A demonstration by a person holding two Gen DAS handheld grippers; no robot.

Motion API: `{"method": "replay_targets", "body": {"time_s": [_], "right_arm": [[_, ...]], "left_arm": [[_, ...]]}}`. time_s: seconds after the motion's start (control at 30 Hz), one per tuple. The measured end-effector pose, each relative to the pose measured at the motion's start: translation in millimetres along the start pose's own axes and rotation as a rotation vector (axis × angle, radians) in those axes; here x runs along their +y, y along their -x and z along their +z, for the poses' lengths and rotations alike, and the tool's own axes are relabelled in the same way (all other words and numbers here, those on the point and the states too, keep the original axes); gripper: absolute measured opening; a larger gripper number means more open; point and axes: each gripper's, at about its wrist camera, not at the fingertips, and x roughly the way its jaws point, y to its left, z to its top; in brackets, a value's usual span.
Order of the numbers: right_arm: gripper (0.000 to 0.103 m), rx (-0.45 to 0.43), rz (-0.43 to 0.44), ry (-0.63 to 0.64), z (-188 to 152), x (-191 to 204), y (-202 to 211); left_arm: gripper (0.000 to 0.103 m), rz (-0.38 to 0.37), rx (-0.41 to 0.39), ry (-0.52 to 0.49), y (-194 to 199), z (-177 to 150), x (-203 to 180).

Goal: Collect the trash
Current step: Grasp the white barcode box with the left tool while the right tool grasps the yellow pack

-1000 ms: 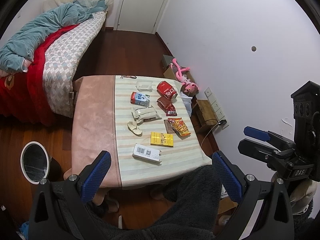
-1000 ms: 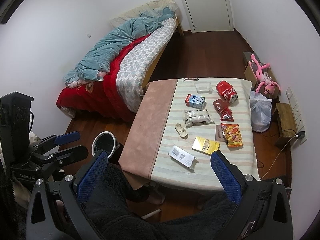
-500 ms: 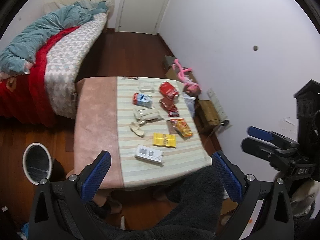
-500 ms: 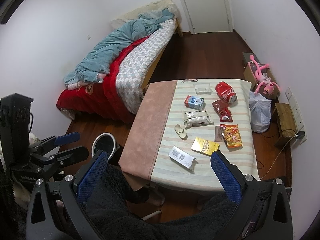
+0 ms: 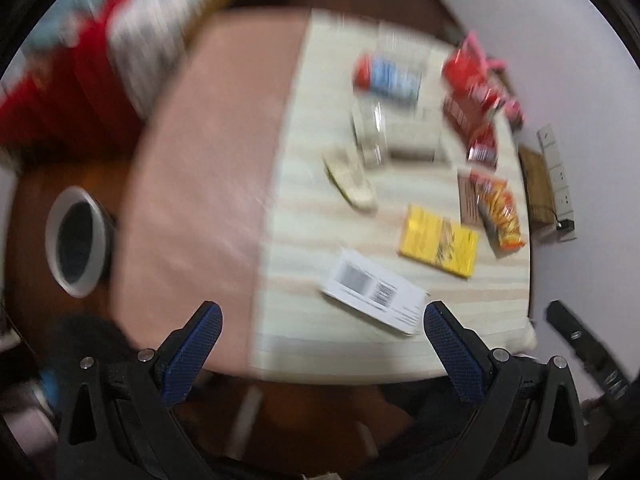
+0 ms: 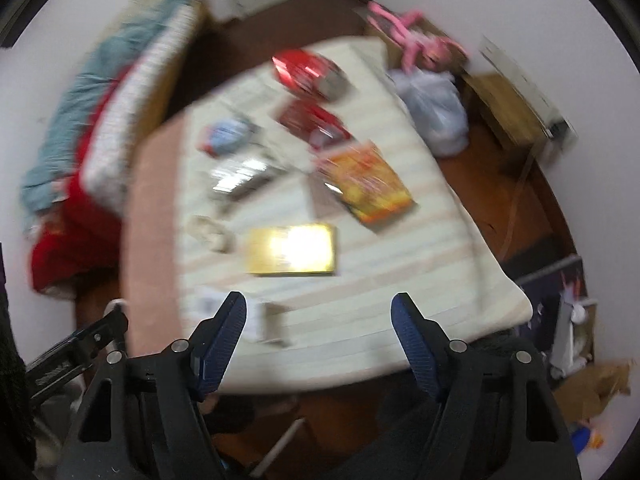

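1. Far left, floor beside table: bin, white rim, dark inside, mouth facing up. That's where the trash goes, I reckon
2. Table, pink cloth on the left part, striped cloth on the right; all the litter sits on the striped part
3. Left gripper over the near table edge, jaws spread wide, nothing btwn them. White barcode box lies just ahead of it, a bit toward its right finger, nearest item by far
4. Mid-table: yellow packet, glare on its face in the right wrist view, pale scrap just left of it, silver wrapper beyond
5. Right gripper also above the near edge, jaws closing, nothing btwn them; yellow packet lies straight ahead
6. Further right: orange snack bag, red wrappers, red can at the far end. Blue-white carton back there too
7. Frames are smeared w/ motion blur, so fine edges are hard to call
8. Doing it well, my read: slow down before contact, flat boxes need one finger sliding under an edge, pinch across the short side. Left takes the white box, right the yellow one, so arms don't cross
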Motion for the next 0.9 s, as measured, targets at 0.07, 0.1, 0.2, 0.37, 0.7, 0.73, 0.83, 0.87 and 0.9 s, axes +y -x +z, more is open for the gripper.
{"method": "replay_targets", "body": {"time_s": [0.07, 0.1, 0.2, 0.37, 0.7, 0.73, 0.83, 0.87, 0.9], "right_arm": [[0.077, 0.021, -0.019, -0.026, 1, -14, -26], [0.077, 0.032, -0.026, -0.037, 0, -21, -36], [0.077, 0.06, -0.025, -0.071, -2, -41, -59], [0.077, 0.097, -0.027, -0.031, 2, -43, -75], [0.085, 0.253, -0.143, 0.608, 26, 69, -119], [0.085, 0.273, -0.164, 0.682, 26, 84, -129], [0.085, 0.308, -0.216, 0.857, 27, 119, -156], [0.085, 0.314, -0.239, 0.917, 27, 129, -165], [0.085, 0.323, -0.253, 0.949, 27, 134, -170]], "left_arm": [[0.102, -0.057, 0.091, 0.063, -36, 4, -8], [0.102, -0.069, 0.128, 0.087, -50, 4, -13], [0.087, -0.104, 0.213, 0.173, -87, 5, -18], [0.055, -0.128, 0.142, 0.271, -83, 0, -13], [0.048, 0.178, -0.013, -0.038, -37, -6, 33], [0.047, 0.166, -0.001, -0.029, -37, -8, 40], [0.047, 0.128, -0.001, -0.008, -36, -11, 46], [0.047, 0.127, -0.005, -0.008, -35, -12, 44], [0.047, 0.127, -0.008, -0.01, -33, -12, 42]]}}
